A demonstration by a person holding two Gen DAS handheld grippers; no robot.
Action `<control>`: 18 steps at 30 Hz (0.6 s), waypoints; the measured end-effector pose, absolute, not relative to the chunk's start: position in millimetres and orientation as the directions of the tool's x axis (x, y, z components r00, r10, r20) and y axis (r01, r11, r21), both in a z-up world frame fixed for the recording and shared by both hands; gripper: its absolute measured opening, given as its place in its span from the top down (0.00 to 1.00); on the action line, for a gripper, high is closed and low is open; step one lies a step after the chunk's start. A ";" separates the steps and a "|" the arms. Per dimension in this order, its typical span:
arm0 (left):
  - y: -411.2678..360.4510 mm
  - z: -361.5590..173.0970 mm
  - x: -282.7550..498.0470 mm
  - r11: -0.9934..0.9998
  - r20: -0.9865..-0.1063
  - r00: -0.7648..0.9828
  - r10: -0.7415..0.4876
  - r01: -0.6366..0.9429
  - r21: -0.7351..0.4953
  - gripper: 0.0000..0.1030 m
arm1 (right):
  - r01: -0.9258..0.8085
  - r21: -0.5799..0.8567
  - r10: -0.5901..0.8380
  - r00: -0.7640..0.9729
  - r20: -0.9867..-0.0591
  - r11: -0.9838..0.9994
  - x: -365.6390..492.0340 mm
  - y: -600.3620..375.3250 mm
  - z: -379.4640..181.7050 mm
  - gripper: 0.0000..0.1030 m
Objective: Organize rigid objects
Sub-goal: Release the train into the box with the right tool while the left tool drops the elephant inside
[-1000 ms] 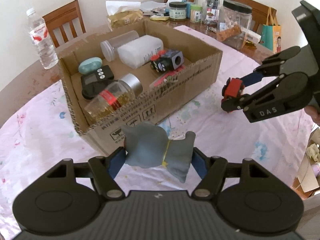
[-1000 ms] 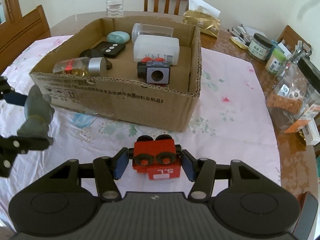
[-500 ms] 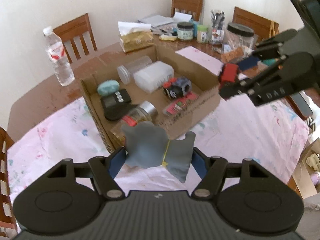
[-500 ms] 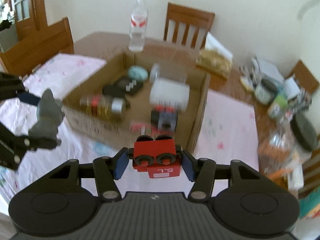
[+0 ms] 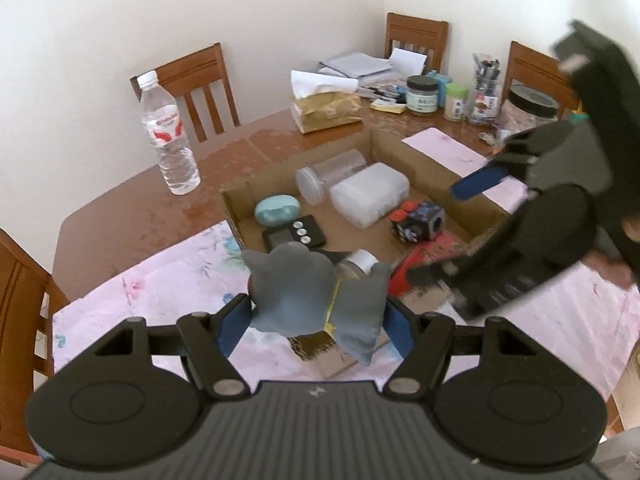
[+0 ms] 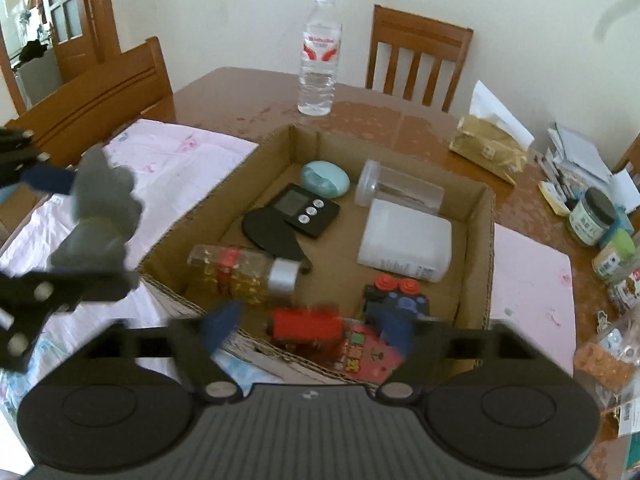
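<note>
My left gripper (image 5: 316, 320) is shut on a grey soft toy (image 5: 308, 300) and holds it above the near wall of the cardboard box (image 5: 424, 168). The toy also shows at the left of the right wrist view (image 6: 100, 216). My right gripper (image 6: 308, 328) is open over the box's near right corner. A blurred red toy car (image 6: 306, 326) is loose between its fingers, above the box floor. In the left wrist view the right gripper (image 5: 440, 236) is at the right, with the red car (image 5: 404, 276) below its lower finger.
The box (image 6: 486, 248) holds a black timer (image 6: 306, 210), a teal case (image 6: 324, 174), a clear jar (image 6: 396, 190), a white container (image 6: 404, 242), an amber bottle (image 6: 240, 270) and a black-red toy (image 6: 396, 300). A water bottle (image 6: 320, 56), tissue pack (image 6: 488, 148) and jars (image 6: 592, 222) stand around.
Both grippers rose and moved over the box. The right gripper opened and let go of the red toy car, which is dropping into the box's near corner.
</note>
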State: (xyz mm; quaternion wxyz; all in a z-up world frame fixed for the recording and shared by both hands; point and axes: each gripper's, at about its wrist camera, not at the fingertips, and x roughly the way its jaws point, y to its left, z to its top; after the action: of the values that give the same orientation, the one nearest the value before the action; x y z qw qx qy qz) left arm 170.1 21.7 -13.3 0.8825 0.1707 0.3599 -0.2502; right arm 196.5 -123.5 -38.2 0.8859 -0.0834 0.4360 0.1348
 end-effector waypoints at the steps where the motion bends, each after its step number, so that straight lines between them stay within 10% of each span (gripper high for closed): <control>1: 21.7 -13.0 173.8 0.816 -0.720 0.616 -0.320 0.565 0.120 0.32 | -0.311 -0.030 0.169 0.595 -0.786 0.950 193.9 -123.2 -36.1 0.00; 18: -53.4 -47.1 258.6 0.747 -0.751 0.537 -0.385 0.659 0.088 0.29 | -0.042 -0.023 0.006 0.604 -0.797 0.999 156.7 -169.9 -33.6 0.00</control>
State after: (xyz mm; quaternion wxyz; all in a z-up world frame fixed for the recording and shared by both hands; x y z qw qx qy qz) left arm 258.6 -53.4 -47.1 0.8572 0.1837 0.3725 -0.3045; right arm 156.7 -169.9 -33.6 0.8955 -0.0197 0.4445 0.0134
